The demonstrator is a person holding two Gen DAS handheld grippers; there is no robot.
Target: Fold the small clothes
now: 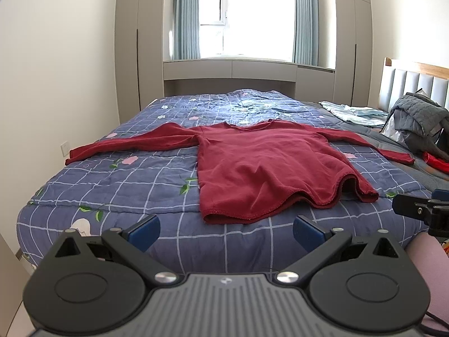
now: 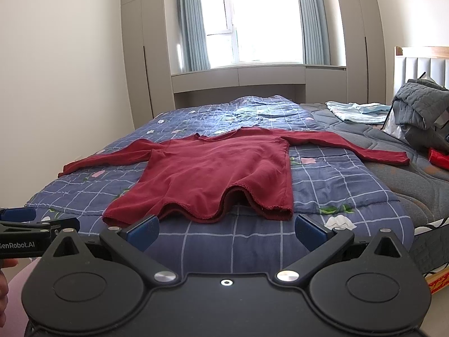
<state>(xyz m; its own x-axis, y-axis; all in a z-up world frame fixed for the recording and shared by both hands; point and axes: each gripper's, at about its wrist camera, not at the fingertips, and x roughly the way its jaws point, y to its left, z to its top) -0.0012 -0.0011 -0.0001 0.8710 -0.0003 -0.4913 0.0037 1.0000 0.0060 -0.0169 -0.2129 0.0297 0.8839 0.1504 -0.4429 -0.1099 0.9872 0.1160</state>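
Your left gripper [image 1: 226,231] hangs off the foot of the bed, jaws spread wide, nothing between the blue pads [image 1: 144,231]. Your right gripper [image 2: 226,231] sits the same way: jaws well apart, blue pads [image 2: 308,231] bare, holding nothing. Both point up the bed toward the window [image 1: 247,14].

The red long-sleeved top [image 1: 261,165] lies flat on the blue checked quilt [image 1: 112,185], neck toward the window, hem toward you. Both sleeves are stretched straight out to the sides. One cuff reaches the quilt's left edge [image 1: 73,158]; the other cuff [image 1: 404,158] lies out over the grey mattress cover [image 2: 364,129] on the right. The hem is not flat: near its right end it rises in a wave, with a dark gap under the cloth [image 2: 235,196]. In the right wrist view the hem's near edge lies just beyond your right gripper's fingertips, apart from them. In the left wrist view it lies between and just beyond the left pads, also not touched.

Around the bed:
- a heap of grey quilted cloth [image 2: 418,106] on the right, near the padded headboard [image 1: 415,84]
- pale blue cloth [image 2: 356,112] beside that heap
- a small red item [image 2: 439,158] at the right edge; what it is, you cannot tell
- blue-grey curtains [image 1: 186,16] beside the window
- tall pale cupboards [image 1: 137,42] either side
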